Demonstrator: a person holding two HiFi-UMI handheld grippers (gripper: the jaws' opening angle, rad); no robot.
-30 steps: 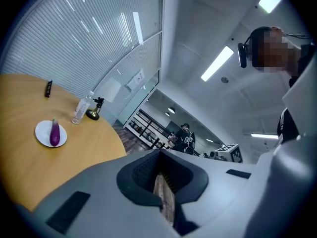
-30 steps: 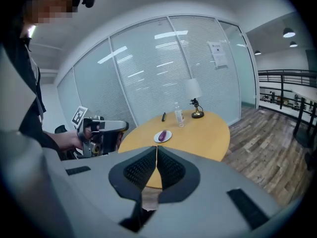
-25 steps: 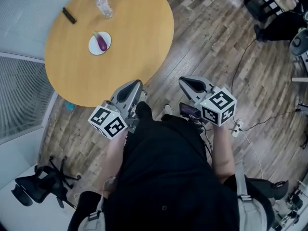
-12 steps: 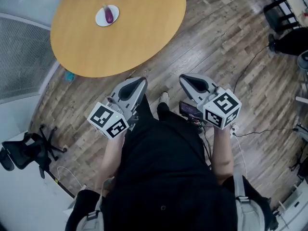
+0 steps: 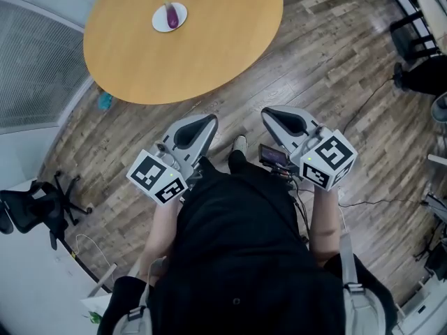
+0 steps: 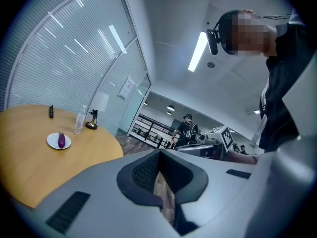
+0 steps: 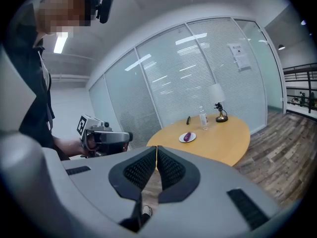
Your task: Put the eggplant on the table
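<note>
Wooden planks of the floor fill most of what you look down on, and the round yellow-brown table stands ahead of you, well apart from both tools. A black office chair sits off to your left, beside the frosted glass wall. You hold the left gripper and the right gripper side by side in front of your body, both pointing toward the table and over bare floor. In the left gripper view its jaws are clenched together with nothing between them, and the right gripper view shows the same: pads pressed to a thin slit, nothing grasped. On the far part of the table lies a white plate, and the purple eggplant rests on that plate, not on the tabletop itself. Beyond the plate stand a clear plastic bottle and a small lamp-like stand with a brass foot, with a small dark flat object lying near the bottle.
</note>
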